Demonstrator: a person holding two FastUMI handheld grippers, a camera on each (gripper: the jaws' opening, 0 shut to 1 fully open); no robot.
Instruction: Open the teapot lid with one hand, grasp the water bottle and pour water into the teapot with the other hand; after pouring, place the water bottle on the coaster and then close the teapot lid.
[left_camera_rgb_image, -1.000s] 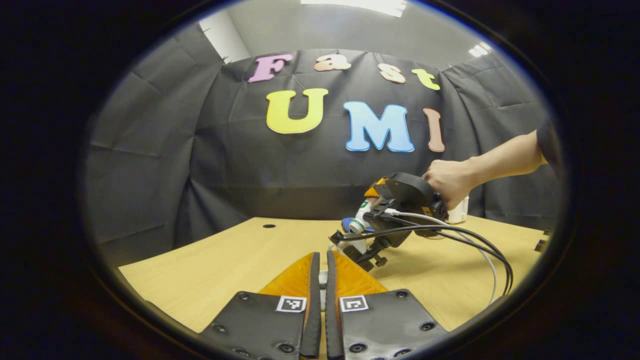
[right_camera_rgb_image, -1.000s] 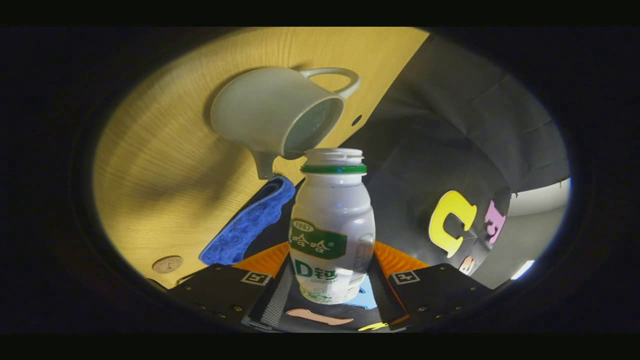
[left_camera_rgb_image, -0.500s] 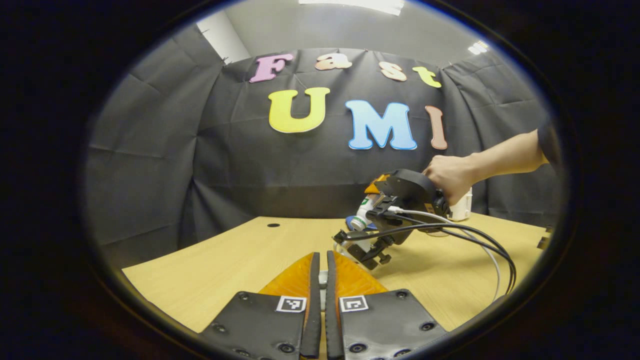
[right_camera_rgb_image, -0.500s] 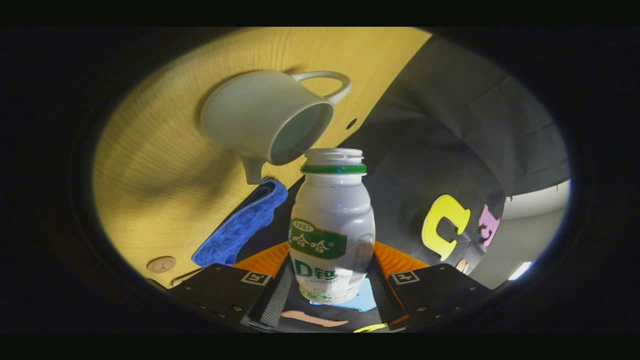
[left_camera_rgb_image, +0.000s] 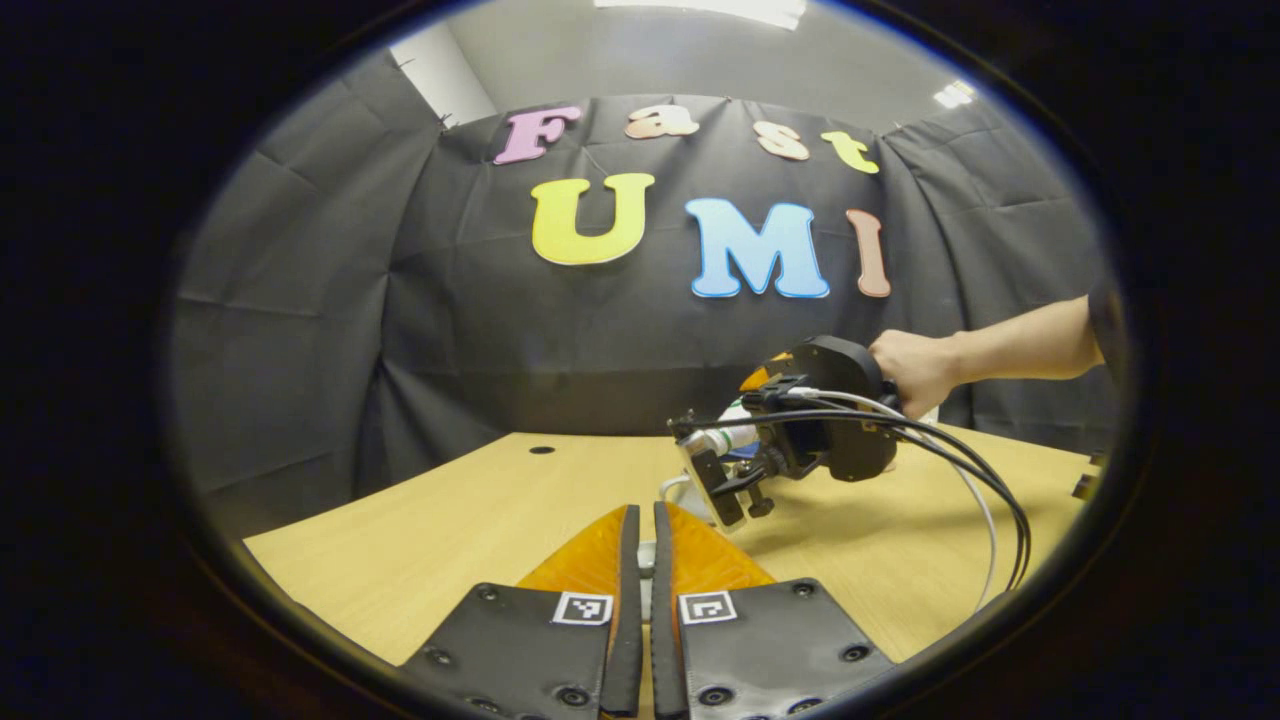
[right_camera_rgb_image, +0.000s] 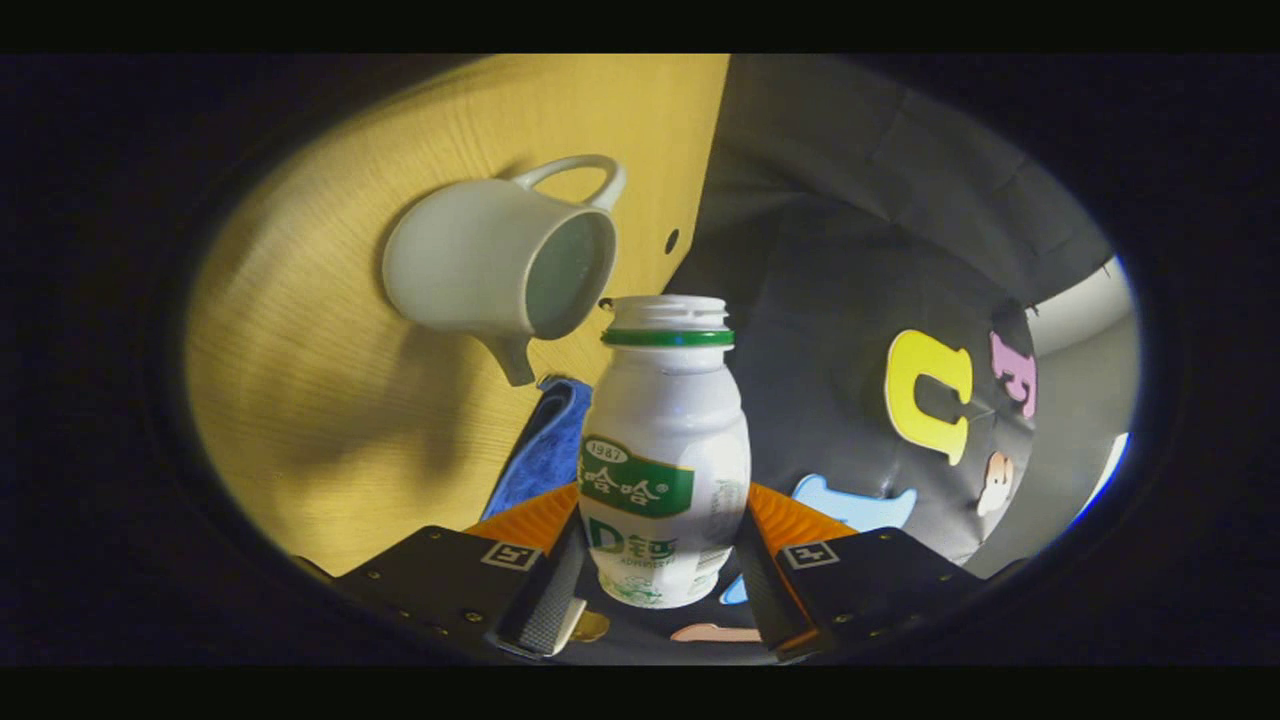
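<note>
In the right gripper view a white water bottle (right_camera_rgb_image: 665, 450) with a green neck ring and no cap sits between the fingers of my right gripper (right_camera_rgb_image: 663, 535), which is shut on it. The bottle is tipped on its side, its mouth close to the open top of the white teapot (right_camera_rgb_image: 480, 265), which has no lid on. A blue coaster (right_camera_rgb_image: 545, 445) lies beside the teapot's spout. In the left gripper view my left gripper (left_camera_rgb_image: 642, 515) is shut, with a pale sliver of the teapot lid (left_camera_rgb_image: 648, 555) between its fingers. Farther off, a hand (left_camera_rgb_image: 915, 365) holds the right gripper (left_camera_rgb_image: 725, 470) tilted over the table.
The wooden table (left_camera_rgb_image: 450, 520) runs back to the black cloth wall. It has a small dark hole (left_camera_rgb_image: 541, 450) near the back. Black and white cables (left_camera_rgb_image: 960, 470) trail from the right gripper toward the right edge.
The right gripper has rolled further, bringing the bottle closer to level. The teapot has drifted left in the right gripper view. The left gripper has stayed put.
</note>
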